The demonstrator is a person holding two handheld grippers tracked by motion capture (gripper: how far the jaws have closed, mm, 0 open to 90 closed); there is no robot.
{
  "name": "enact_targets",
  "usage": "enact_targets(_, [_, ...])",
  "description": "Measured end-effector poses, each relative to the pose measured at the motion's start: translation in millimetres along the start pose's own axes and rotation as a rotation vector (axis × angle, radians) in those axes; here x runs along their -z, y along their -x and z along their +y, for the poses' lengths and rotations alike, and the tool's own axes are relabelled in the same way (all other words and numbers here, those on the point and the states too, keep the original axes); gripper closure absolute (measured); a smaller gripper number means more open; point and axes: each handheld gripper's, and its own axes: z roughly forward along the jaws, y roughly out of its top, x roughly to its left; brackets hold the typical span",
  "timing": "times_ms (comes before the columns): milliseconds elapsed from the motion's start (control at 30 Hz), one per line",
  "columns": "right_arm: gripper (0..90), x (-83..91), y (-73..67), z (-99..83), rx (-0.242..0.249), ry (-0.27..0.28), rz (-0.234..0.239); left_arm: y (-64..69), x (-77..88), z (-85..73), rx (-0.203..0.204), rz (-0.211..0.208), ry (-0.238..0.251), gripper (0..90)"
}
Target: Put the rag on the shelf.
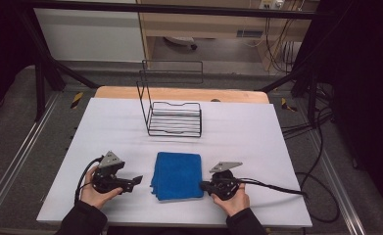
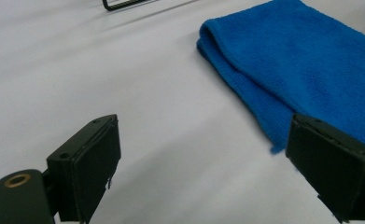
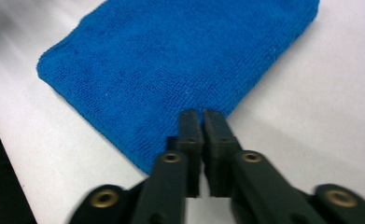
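Blue cloth point(image 1: 177, 175), folded, flat on the white desk point(image 1: 257, 137), at 6 o'clock from the black wire rack point(image 1: 174, 119). Left tool point(image 1: 136, 180) at the cloth's 9 o'clock, jaws wide, nothing between them. Right tool point(image 1: 203, 185) at its 3 o'clock, jaws nearly together, tips at the cloth's edge; contact looks likely but can't be confirmed.
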Motion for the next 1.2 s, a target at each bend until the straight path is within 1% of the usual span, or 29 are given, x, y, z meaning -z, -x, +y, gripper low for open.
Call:
enact_targets(33, [70.7, 3.9, 1.5, 2.2, 0.027, 0.047, -0.006, 0.4, -0.6, 1.7, 0.001, 0.0, 0.006, 10.5])
enact_targets(67, [65.3, 6.3, 3.5, 4.8, 0.037, 0.071, -0.002, 0.0, -2.5, 7.3, 0.0, -0.002, 0.012, 10.5])
enact_targets(100, [57.7, 8.8, 5.2, 7.5, 0.04, 0.1, 0.001, 0.0, -2.5, 7.3, 0.0, -0.002, 0.012, 10.5])
enact_targets(133, [51.8, 11.0, 7.5, 10.3, 0.048, 0.122, 0.003, -0.5, -4.5, 10.9, 0.001, -0.003, 0.012, 10.5])
enact_targets(167, [46.3, 12.7, 9.9, 13.0, 0.057, 0.14, 0.001, -0.8, -7.1, 14.9, 0.008, -0.006, 0.014, 10.6])
enact_targets(200, [38.2, 13.9, 12.9, 15.4, 0.074, 0.164, -0.009, -1.6, -9.2, 19.2, 0.007, -0.005, 0.01, 11.1])
enact_targets(233, [33.6, 14.7, 15.5, 17.7, 0.077, 0.175, -0.016, -2.3, -11.8, 23.8, 0.012, -0.012, 0.008, 11.8])
enact_targets(267, [33.6, 14.7, 15.5, 17.7, 0.077, 0.175, -0.016, -2.8, -14.6, 28.2, 0.02, -0.018, 0.009, 11.8])
enact_targets(300, [30.4, 15.3, 18.1, 20.1, 0.076, 0.174, -0.017, -3.2, -17.3, 32.8, 0.026, -0.018, 0.012, 13.0])
enact_targets(333, [25.1, 15.7, 21.6, 22.3, 0.082, 0.182, -0.013, -3.6, -20.1, 37.4, 0.023, -0.018, 0.014, 14.6])
enact_targets(367, [21.7, 16.0, 24.9, 24.0, 0.077, 0.186, -0.007, -4.0, -23.0, 42.3, 0.019, -0.015, 0.015, 15.9])
enact_targets(467, [14.4, 16.8, 36.4, 27.7, 0.065, 0.204, -0.014, -4.6, -35.0, 55.8, 0.024, -0.009, 0.011, 21.2])
enact_targets(533, [12.3, 17.0, 44.0, 27.7, 0.049, 0.203, -0.02, -5.5, -44.9, 63.2, 0.025, 0.004, 0.003, 23.6])
enact_targets(567, [11.9, 17.0, 47.0, 26.8, 0.043, 0.21, -0.022, -5.9, -50.0, 66.0, 0.032, 0.007, 0.002, 25.3])
enact_targets(633, [12.1, 17.2, 51.5, 23.3, 0.028, 0.215, -0.027, -7.5, -61.1, 70.1, 0.037, 0.021, -0.005, 30.3])
enact_targets(700, [12.5, 16.6, 54.1, 20.0, 0.021, 0.206, -0.03, -9.3, -71.1, 72.1, 0.035, 0.035, -0.027, 36.2])
enact_targets(767, [13.1, 16.2, 55.4, 17.7, 0.021, 0.201, -0.038, -9.7, -79.9, 71.6, 0.043, 0.026, -0.047, 42.3])
enact_targets(800, [13.0, 15.9, 55.8, 17.3, 0.022, 0.199, -0.041, -9.1, -83.5, 70.9, 0.036, 0.019, -0.063, 44.8])
enact_targets(833, [13.0, 15.7, 55.8, 17.4, 0.022, 0.199, -0.042, -8.2, -86.9, 70.0, 0.027, 0.022, -0.074, 46.8])
enact_targets(933, [13.1, 14.7, 56.4, 18.5, 0.016, 0.211, -0.029, -5.2, -94.9, 68.0, 0.024, 0.012, -0.1, 52.4])
enact_targets(1000, [12.9, 14.1, 55.9, 18.7, 0.004, 0.208, -0.021, -3.2, -98.1, 67.5, 0.023, 0.006, -0.103, 55.4])
enact_targets(1100, [12.5, 13.9, 55.7, 18.1, 0.012, 0.2, -0.02, -0.1, -102.2, 66.5, 0.023, -0.01, -0.108, 59.0])
enact_targets(1167, [11.9, 13.7, 55.1, 17.6, 0.008, 0.192, -0.016, 1.0, -103.4, 65.5, 0.011, -0.007, -0.118, 61.1])
enact_targets(1200, [11.6, 13.2, 54.9, 17.4, 0.009, 0.191, -0.016, 1.4, -103.6, 64.9, 0.017, -0.008, -0.115, 61.9])
